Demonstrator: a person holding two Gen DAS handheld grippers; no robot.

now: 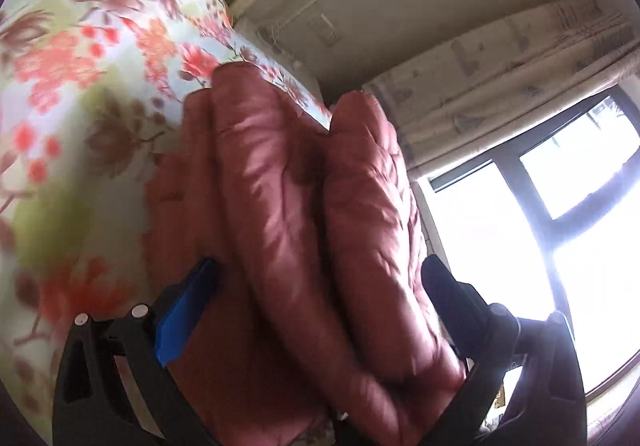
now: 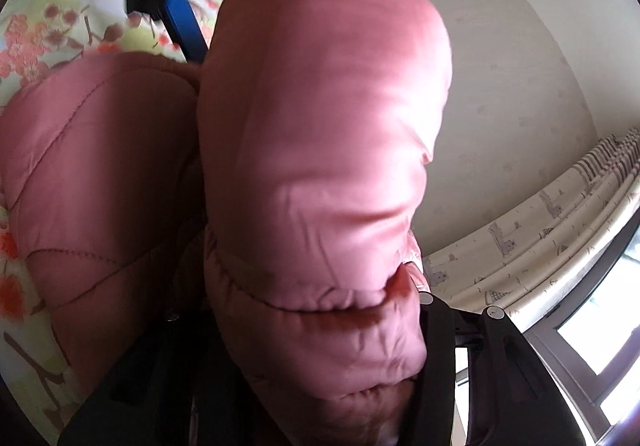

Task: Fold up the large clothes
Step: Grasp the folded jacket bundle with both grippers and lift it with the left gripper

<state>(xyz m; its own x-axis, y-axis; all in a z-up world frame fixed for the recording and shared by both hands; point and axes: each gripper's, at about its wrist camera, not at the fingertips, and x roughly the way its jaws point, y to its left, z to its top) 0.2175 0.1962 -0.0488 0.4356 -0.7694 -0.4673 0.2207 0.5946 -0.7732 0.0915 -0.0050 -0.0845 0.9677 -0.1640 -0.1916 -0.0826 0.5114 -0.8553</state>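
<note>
Floral bedspread (image 1: 80, 46); right hand-held gripper (image 2: 304, 326) clamps pink jacket (image 2: 320, 126).

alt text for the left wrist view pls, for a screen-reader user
A puffy pink quilted jacket bulges between the wide-spread fingers of the left gripper, one with a blue pad. It lies against a floral bedspread; a curtain and bright window lie to the right.

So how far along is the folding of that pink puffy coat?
Midway, it seems. The pink coat is already bunched into thick layers on the flowered bedspread. The right tool grips one padded fold; the left tool stands wide around the bundle. Flattening it neatly is left.
</note>
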